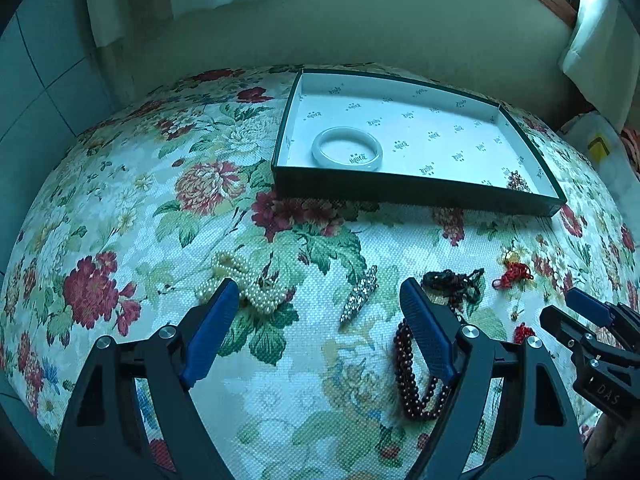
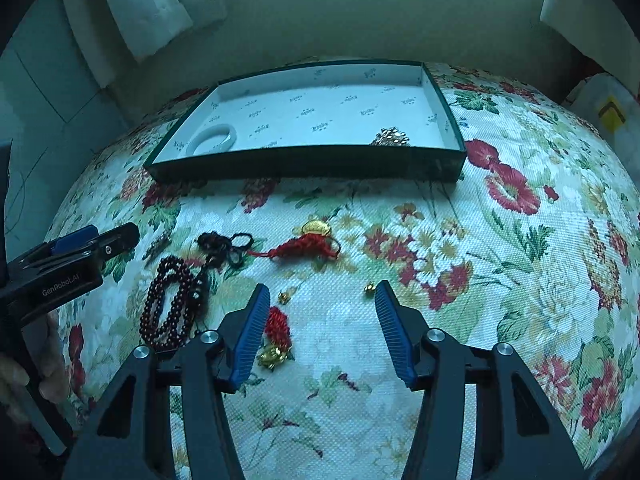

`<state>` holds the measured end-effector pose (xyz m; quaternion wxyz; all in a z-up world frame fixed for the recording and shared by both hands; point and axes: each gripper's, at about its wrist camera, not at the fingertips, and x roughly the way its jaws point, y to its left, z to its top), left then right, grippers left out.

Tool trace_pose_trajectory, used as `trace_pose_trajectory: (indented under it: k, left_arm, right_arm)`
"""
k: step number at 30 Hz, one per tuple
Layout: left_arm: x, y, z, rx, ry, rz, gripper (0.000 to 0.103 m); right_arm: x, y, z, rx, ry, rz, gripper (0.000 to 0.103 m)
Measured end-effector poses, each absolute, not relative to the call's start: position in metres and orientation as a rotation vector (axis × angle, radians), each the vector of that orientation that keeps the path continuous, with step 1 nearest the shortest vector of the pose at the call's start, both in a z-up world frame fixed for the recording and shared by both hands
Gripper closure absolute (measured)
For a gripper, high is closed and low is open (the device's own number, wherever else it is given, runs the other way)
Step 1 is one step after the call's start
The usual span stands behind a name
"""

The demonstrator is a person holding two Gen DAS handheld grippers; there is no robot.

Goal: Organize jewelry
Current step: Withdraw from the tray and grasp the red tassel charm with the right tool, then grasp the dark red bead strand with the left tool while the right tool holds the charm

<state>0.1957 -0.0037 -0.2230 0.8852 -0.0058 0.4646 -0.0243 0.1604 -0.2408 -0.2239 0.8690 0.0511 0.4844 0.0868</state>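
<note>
My left gripper [image 1: 318,292] is open above the floral cloth. A rhinestone hair clip [image 1: 359,299] lies between its fingers, untouched. A pearl necklace [image 1: 244,284] lies by its left fingertip, and a dark red bead bracelet [image 1: 416,380] is partly hidden under its right finger. My right gripper [image 2: 323,292] is open, with nothing gripped. A small gold bell [image 2: 369,288] sits near its right fingertip, and a red tassel charm [image 2: 276,332] beside its left finger. Farther back lie a red knot with a gold piece [image 2: 308,246] and a black cord [image 2: 224,246]. The dark green box tray [image 1: 400,188] holds a white bangle [image 1: 347,154] and a gold cluster [image 2: 390,136].
The table under the flowered cloth [image 1: 120,200] curves off at left and right. A wall stands close behind the tray [image 2: 304,160]. A white bag with a yellow label [image 1: 598,148] sits off the table's right side. A hand [image 2: 48,376] holds the left gripper [image 2: 100,238].
</note>
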Motion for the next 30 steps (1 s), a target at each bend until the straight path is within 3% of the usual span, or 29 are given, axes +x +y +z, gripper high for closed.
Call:
trace_pose_trajectory:
  k: [4, 11, 15, 30]
  left_arm:
    - [0.183, 0.0, -0.225, -0.01, 0.974, -0.044, 0.021]
    - [0.171, 0.004, -0.229, -0.01, 0.993, -0.038, 0.021]
    - [0.169, 0.001, -0.23, -0.007, 0.995, -0.044, 0.021]
    - [0.165, -0.031, -0.24, 0.019, 1.034, -0.141, 0.021]
  right_arm:
    - [0.154, -0.226, -0.233, 0.079, 1.049, 0.224, 0.066]
    - [0.154, -0.217, -0.238, 0.061, 1.068, 0.247, 0.077]
    - [0.153, -0.217, -0.238, 0.053, 1.071, 0.246, 0.089]
    - [0.152, -0.247, -0.23, 0.077, 1.055, 0.19, 0.09]
